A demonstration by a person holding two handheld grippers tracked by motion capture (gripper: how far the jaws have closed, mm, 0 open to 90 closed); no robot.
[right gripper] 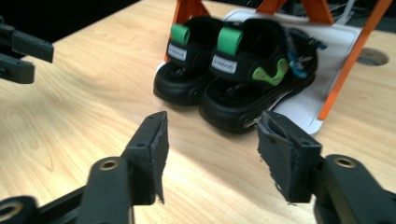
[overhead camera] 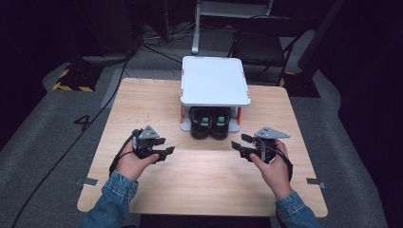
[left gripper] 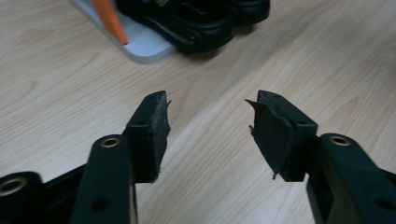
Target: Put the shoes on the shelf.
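1. Two black sandals sit side by side on the lower shelf of a small white rack with orange posts, at the far middle of the wooden table. Seen from the right gripper view, their heels face me, each with a green pull loop, and their heel ends stick out past the shelf edge onto the table side.
2. I see my left gripper held low over the table, left of the rack and near it. Its jaws stand apart with only bare wood between them; nothing is held.
3. I see my right gripper on the other side, right of the rack and likewise close. Its jaws are apart too, empty, aimed toward the sandals, which lie a little ahead and untouched.
4. Both grippers point inward toward each other, well apart, with the sandals between and beyond them.
5. Worn, frayed pads line the jaws in both gripper views.
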